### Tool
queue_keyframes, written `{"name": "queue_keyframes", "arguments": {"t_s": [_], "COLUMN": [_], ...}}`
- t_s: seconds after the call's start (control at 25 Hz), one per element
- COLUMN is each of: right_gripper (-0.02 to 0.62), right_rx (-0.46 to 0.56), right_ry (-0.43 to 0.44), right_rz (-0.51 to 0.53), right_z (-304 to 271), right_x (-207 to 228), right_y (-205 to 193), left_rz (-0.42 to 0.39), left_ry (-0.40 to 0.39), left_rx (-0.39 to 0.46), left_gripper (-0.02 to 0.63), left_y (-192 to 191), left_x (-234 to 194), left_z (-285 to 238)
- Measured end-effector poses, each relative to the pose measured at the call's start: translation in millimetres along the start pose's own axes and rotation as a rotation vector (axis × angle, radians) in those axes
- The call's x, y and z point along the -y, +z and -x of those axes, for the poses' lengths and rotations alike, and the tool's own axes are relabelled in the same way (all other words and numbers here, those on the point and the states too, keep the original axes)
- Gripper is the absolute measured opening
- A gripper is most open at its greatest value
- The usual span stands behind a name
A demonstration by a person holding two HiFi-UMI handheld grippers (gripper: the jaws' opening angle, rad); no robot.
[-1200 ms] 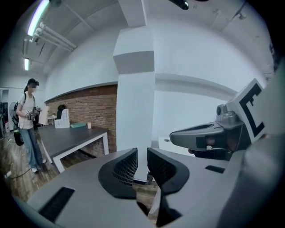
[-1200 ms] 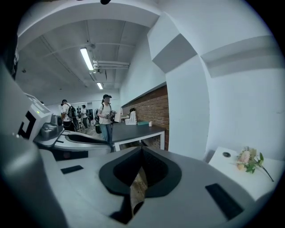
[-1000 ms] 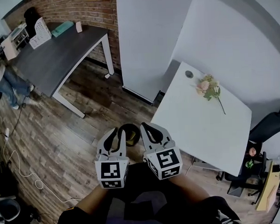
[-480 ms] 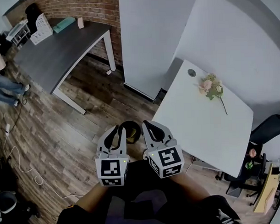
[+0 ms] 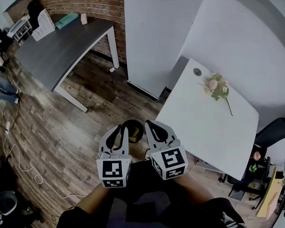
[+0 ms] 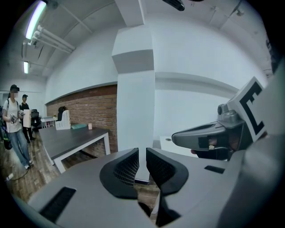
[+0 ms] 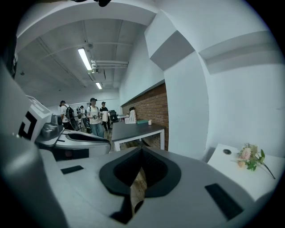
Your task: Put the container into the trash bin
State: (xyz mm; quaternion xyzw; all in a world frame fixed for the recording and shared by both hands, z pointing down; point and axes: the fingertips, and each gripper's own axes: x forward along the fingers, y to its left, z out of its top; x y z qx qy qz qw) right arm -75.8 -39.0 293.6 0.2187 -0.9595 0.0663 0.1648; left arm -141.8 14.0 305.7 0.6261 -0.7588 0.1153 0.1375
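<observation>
1. Surface: a wood plank floor [image 5: 64, 132] runs under both tools. The person holds them side by side, close to the body and tilted slightly down.
2. Left gripper [image 5: 120, 131]: its jaws stand a narrow slit apart with nothing between them.
3. Right gripper [image 5: 150, 126]: its jaws are pressed together and hold nothing. Only floor shows through the seam.
4. Bin [image 5: 134, 130]: a dark round tub on the floor, just ahead of the tips and between the two tools. Both tools point at it, probably because it is the drop point.
5. Container: neither tool carries it, and none lies on the floor nearby. The inside of the bin is too dark to tell whether it is in there. With both tools empty over the bin, the drop is probably done.
6. Right of the right gripper: a white table [image 5: 203, 127] with a flower sprig [image 5: 215, 87] near its far edge.
7. Beyond the bin: a white pillar [image 5: 154, 36].
8. Far left of the left gripper: a grey desk [image 5: 56, 48] against a brick wall, with a person [image 6: 15, 120] standing near it.
</observation>
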Motion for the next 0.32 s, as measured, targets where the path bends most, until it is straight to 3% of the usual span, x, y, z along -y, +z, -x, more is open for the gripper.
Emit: {"name": "queue_keyframes", "arguments": {"t_s": [0.32], "right_gripper": [0.012], "right_rx": [0.006], "right_ry": [-0.001], "right_rz": [0.008], "right_z": [0.0], "right_x": [-0.9], "right_y": [0.6], "left_rz": [-0.007], "left_ry": [-0.003], "left_rx": [0.008], "left_gripper": [0.049], "left_y": [0.5], "left_x": [-1.3], "left_z": [0.2]}}
